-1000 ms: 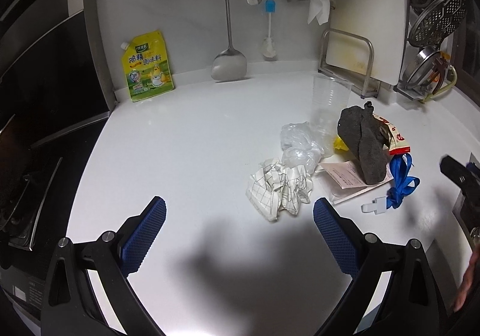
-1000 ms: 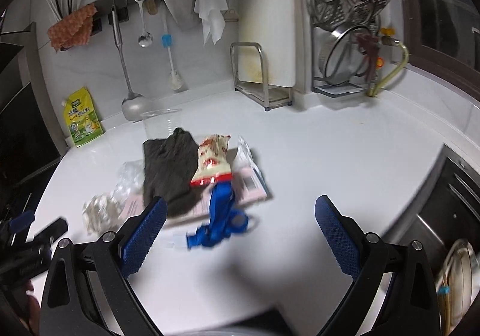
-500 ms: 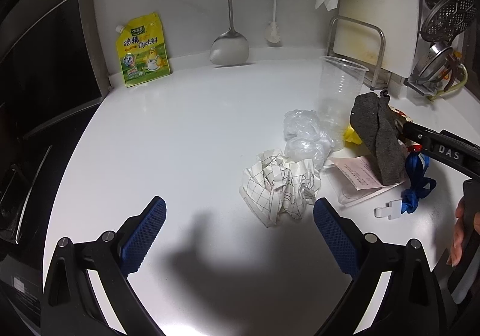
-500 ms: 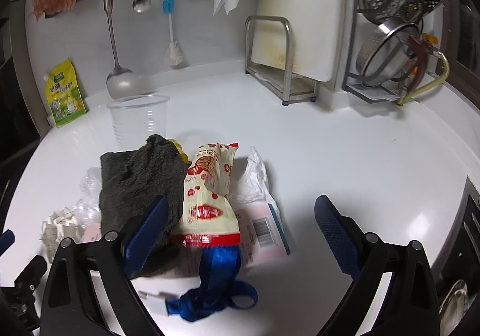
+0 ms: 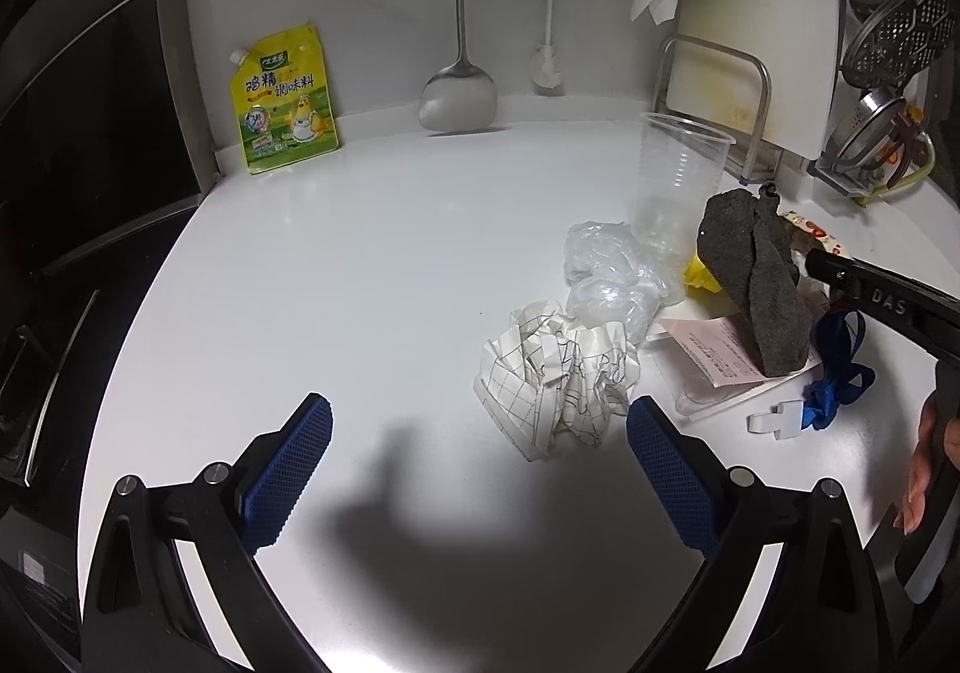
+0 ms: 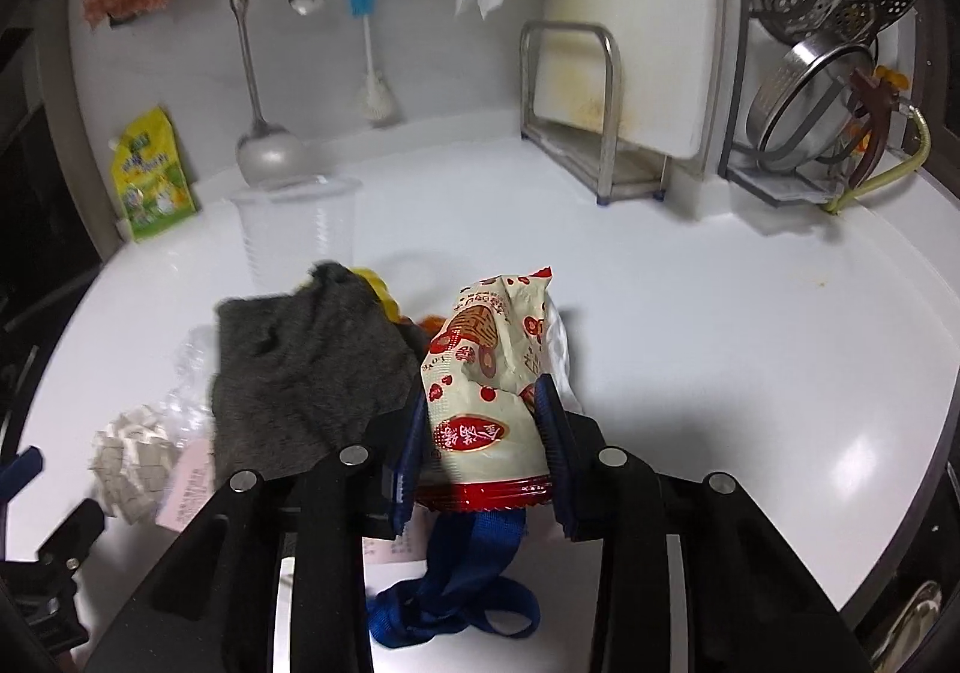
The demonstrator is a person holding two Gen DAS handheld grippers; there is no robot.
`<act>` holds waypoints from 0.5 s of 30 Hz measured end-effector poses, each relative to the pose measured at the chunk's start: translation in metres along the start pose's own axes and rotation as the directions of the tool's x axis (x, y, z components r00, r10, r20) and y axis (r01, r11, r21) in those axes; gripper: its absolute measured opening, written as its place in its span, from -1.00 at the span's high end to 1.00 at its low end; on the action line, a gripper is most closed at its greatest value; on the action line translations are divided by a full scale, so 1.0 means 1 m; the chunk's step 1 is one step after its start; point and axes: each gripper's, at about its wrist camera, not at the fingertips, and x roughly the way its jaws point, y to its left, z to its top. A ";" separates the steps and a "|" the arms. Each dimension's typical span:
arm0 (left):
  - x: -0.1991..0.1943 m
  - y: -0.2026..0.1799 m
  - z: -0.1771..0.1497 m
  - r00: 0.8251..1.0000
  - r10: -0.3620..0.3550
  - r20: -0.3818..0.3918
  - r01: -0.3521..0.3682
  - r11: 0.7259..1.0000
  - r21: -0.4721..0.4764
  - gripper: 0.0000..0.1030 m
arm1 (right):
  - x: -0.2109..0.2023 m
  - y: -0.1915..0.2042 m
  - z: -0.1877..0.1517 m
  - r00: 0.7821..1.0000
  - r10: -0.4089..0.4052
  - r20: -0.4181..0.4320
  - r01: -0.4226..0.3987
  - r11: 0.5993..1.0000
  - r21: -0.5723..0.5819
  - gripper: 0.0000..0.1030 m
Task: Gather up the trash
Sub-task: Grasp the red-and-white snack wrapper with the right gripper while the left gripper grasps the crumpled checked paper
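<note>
Right claw (image 6: 480, 445) closing; left claw (image 5: 477, 469) agape.

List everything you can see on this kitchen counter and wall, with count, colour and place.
snack wrapper: 1, cream and red, between the right pads
cloth: 1, dark grey, draped on the pile
strap: 1, blue, under the wrapper
crumpled paper: 1, white checked, mid counter
plastic bag: 1, clear, behind the paper
cup: 1, clear, upright behind the pile
seasoning pouch: 1, yellow-green, against the wall
spatula: 1, steel, hanging
cutting board: 1, white, in its rack
left hand-held gripper: open, nothing between its pads
right hand-held gripper: closing on the snack wrapper
</note>
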 end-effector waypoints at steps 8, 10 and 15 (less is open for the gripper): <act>0.003 0.009 -0.002 1.000 -0.014 -0.017 0.013 1.000 -0.026 -0.88 | -0.041 -0.017 -0.011 0.995 0.049 0.083 -0.057 0.994 0.093 0.34; 0.005 0.010 -0.002 0.999 -0.024 -0.024 0.023 0.999 -0.033 -0.88 | -0.049 -0.018 -0.018 0.995 0.053 0.089 -0.063 0.992 0.106 0.34; 0.014 -0.001 0.002 0.999 -0.030 -0.040 0.030 1.000 -0.009 -0.88 | -0.065 -0.018 -0.037 0.993 0.078 0.091 -0.090 0.987 0.135 0.34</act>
